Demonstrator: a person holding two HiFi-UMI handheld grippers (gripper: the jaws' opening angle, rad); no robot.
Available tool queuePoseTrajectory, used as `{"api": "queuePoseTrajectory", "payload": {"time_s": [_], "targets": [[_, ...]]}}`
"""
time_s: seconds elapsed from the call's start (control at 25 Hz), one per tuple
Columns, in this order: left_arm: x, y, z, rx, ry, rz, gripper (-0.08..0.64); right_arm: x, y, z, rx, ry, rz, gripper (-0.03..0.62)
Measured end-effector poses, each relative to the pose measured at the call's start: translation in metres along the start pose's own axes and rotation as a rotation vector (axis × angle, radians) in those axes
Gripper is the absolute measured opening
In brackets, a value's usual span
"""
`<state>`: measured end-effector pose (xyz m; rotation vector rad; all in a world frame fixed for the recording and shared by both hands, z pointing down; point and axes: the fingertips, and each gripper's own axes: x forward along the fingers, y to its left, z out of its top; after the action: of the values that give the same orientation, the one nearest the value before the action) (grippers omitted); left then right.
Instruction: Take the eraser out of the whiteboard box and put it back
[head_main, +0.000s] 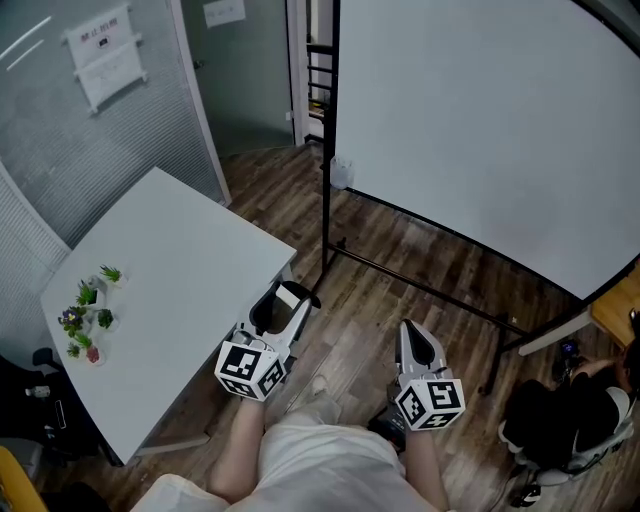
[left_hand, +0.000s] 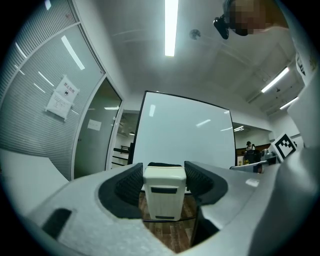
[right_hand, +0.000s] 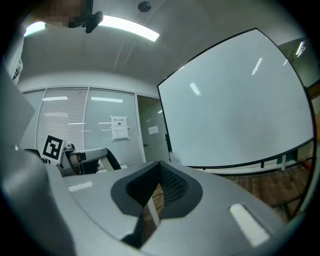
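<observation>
While our right gripper (head_main: 411, 332) hangs empty with its jaws pressed together, we pinch the eraser (left_hand: 164, 192) between the left gripper's (head_main: 283, 303) jaws, held level beside the table (head_main: 180, 260) corner, facing the whiteboard (head_main: 480, 130).

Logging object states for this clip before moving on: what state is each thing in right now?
left gripper: shut on the eraser, pointing level.
right gripper: shut, nothing between its jaws.
eraser: clamped, held in the air.
whiteboard: standing upright, blank.
potted plants: upright on the table.
</observation>
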<state>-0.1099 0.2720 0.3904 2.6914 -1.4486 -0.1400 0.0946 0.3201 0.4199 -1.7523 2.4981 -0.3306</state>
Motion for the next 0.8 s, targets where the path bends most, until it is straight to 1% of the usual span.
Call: {"api": "queuePoseTrajectory", "payload": {"time_s": [0.12,0.28,0.44,0.6,0.8], "targets": [[0.013,0.006,0.001,-0.013,-0.010,0.001,0.258,0.011,-0.007,0.002,-0.002,0.005,0.001,0.011],[0.038,0.014,0.004,-0.056,-0.034,0.003,0.259,0.028,-0.027,0.008,0.000,0.009,-0.003,0.011],[0.069,0.024,-0.006,-0.050,-0.018,0.001,0.259,0.054,-0.048,0.003,0.005,0.024,-0.012,0.011],[0.113,0.047,-0.018,-0.056,0.007,-0.005,0.259,0.097,-0.069,0.000,0.011,0.047,-0.021,0.011],[0.189,0.087,-0.023,-0.069,0.027,-0.024,0.259,0.171,-0.101,0.007,0.007,0.078,-0.038,0.011]]}}
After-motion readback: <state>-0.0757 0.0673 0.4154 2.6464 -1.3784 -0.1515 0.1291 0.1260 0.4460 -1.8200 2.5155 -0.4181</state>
